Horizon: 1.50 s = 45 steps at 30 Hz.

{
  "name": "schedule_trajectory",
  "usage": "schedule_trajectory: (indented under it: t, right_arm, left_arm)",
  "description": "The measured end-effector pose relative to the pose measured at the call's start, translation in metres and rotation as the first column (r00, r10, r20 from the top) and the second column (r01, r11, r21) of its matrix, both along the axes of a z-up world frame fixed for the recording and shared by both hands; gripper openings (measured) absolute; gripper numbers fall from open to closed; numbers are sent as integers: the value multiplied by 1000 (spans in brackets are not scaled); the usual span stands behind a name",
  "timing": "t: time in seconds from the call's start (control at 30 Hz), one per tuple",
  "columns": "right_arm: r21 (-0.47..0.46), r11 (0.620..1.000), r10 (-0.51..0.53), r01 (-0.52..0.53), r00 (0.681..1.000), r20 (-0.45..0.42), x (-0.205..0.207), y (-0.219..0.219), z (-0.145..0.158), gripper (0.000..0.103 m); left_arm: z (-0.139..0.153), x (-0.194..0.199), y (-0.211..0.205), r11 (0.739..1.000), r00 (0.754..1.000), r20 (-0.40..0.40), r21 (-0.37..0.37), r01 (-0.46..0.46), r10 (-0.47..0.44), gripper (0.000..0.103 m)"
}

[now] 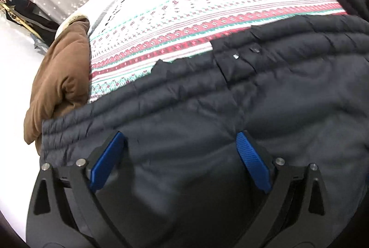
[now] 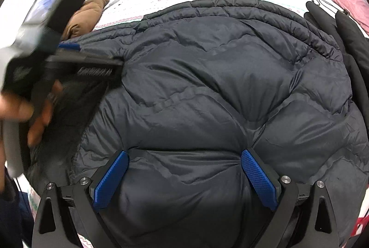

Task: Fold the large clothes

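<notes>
Looking along my left gripper (image 1: 180, 155), I find its blue pads spread wide with nothing pinched between them; the dark quilted jacket (image 1: 230, 98) lies beneath, not gripped. The jacket's far edge crosses the patterned bedspread (image 1: 184, 24), and a brown coat (image 1: 60, 77) sits bunched at the left, touching the jacket's corner. This view is somewhat blurred, so I cannot confirm whether the fingertips rest on the fabric.

Turning to the right wrist view, my right gripper (image 2: 184, 174) is likewise wide open over the middle of the jacket (image 2: 219, 86), holding nothing. The jacket appears folded into a puffy, rounded bundle on the bedspread (image 2: 129, 3). My left gripper shows at the upper left, blurred, above the jacket's left edge, carried by a hand (image 2: 34, 114). Black clothing (image 2: 341, 36) lies just beside the jacket's right edge.

Assessment: a fold looks laid and both claws released. For the next fold, I judge each claw should take a full bite through all layers at an outer edge, since this slick padded fabric will likely slip and spring back; lift both sides evenly and press down after laying.
</notes>
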State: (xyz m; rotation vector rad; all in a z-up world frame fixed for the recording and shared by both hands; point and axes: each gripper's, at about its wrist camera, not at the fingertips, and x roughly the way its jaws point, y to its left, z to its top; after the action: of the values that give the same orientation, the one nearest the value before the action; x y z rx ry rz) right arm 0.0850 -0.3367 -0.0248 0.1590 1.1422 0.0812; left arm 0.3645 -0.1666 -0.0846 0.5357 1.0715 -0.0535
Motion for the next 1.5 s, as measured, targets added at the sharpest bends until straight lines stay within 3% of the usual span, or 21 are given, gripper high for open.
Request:
schedule_trajectory:
  t: [0.17,0.3,0.43,0.53,0.6,0.67,0.77,0.83,0.9,1.0,1.17,1.27,1.4,1.5]
  right_arm:
    - [1,1000,6,-6,1000,-7,2,2,-3,103]
    - [2,1000,10,-10,1000,-9,3,4,-4,103]
    - [4,1000,17,-16,1000,-10,3,2,-4,103]
    - [9,1000,19,-19,1000,-13,3,0,-4,103]
    - [7,1000,19,-18,1000,-15,3,0,-4,103]
    - [1,1000,17,-17,1000,-16,5,1,-5,103]
    - [-12,1000,14,-14,1000,-15,5,1,-6,103]
    - [-20,1000,16,-16,1000,-13,5,2,-7,103]
    - [-27,999,17,-17,1000,-10,5,5,-7,103]
    - [-46,999,23,-23,1000,-2,5,6,-9,103]
    - [-54,998,19,-18,1000,22,2,6,-9,103]
    - [-59,998,14,-13,999,31,0,8,-10,103]
    - [-65,998,7,-5,999,32,0,8,-10,103]
    - [-76,997,13,-10,999,37,0,11,-11,103]
  left_arm:
    - [-9,13,-6,999,1000,1,33,-10,10,99]
    - [-7,16,-1,1000,999,-35,2,-21,22,98]
    - [13,9,12,999,999,-42,-39,-21,20,98]
    - [39,-32,25,991,998,-14,-121,55,-57,98]
    - [44,-66,31,986,993,7,-119,120,-120,98]
    - [40,-101,34,978,984,3,-109,178,-179,98]
    - [25,-140,38,959,969,-39,-162,233,-242,98]
    - [16,-154,37,951,965,-22,-173,255,-262,98]
    - [9,-155,33,949,961,13,-159,273,-275,98]
    - [8,-145,38,947,970,1,-212,240,-245,98]
    - [37,-136,39,935,972,83,-267,235,-221,98]
    - [43,-113,37,951,979,116,-242,194,-170,98]
    - [14,-88,31,969,988,41,-198,151,-146,99]
    - [8,-91,26,973,986,53,-162,164,-158,99]
